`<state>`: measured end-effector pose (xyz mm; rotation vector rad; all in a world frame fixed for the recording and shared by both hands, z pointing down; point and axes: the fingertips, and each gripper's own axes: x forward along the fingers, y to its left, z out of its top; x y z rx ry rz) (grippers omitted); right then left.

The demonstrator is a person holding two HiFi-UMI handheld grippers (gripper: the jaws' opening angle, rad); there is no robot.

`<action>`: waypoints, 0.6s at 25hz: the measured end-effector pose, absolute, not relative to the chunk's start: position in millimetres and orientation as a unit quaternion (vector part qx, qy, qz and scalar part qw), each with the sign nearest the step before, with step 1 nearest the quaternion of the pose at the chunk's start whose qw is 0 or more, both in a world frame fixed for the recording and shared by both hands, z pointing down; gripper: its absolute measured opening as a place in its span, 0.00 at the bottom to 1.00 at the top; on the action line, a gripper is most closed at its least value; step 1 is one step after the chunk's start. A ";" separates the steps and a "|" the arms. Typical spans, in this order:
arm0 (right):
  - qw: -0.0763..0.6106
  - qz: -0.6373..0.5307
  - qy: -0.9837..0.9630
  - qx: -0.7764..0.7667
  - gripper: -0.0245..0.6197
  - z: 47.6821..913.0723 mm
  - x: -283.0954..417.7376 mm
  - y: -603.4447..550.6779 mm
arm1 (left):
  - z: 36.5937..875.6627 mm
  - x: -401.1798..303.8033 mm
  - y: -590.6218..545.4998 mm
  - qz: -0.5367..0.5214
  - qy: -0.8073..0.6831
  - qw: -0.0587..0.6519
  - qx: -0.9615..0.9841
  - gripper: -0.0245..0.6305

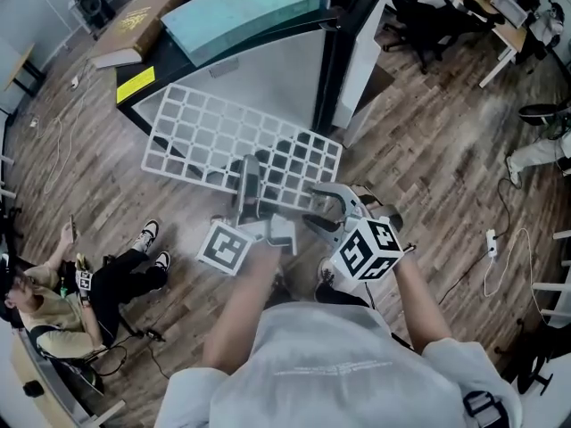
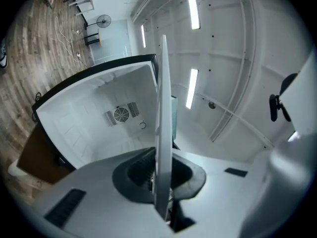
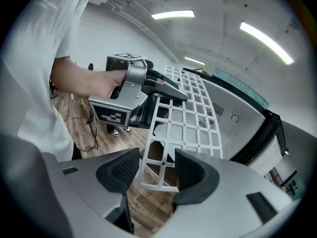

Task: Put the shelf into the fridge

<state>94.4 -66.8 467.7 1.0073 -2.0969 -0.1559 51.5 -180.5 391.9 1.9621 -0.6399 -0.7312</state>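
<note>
The shelf (image 1: pixel 223 136) is a white plastic grid, held slanting in front of the open fridge (image 1: pixel 268 74). My left gripper (image 1: pixel 250 175) is shut on the shelf's near edge. In the left gripper view the shelf (image 2: pixel 162 128) runs edge-on between the pads, with the fridge's white inside (image 2: pixel 99 115) and its fan grille behind. My right gripper (image 1: pixel 323 205) stands open at the near right corner. In the right gripper view the shelf's corner (image 3: pixel 190 113) lies between the spread jaws of the right gripper (image 3: pixel 156 168) without the pads pressing it, and the left gripper (image 3: pixel 158 86) shows gripping the shelf further up.
A cardboard box (image 1: pixel 143 20) and a teal slab (image 1: pixel 241 7) lie on top of the fridge, whose door (image 1: pixel 357 52) stands open at the right. A person (image 1: pixel 53 301) sits on the wooden floor at lower left. A power strip (image 1: pixel 491 239) and desks (image 1: pixel 482 12) are at the right.
</note>
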 end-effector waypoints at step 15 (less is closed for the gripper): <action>0.497 -0.119 -0.762 0.397 0.30 459.8 158.3 -80.6 | 412.6 71.0 -180.3 -0.296 -0.213 0.527 0.768 0.09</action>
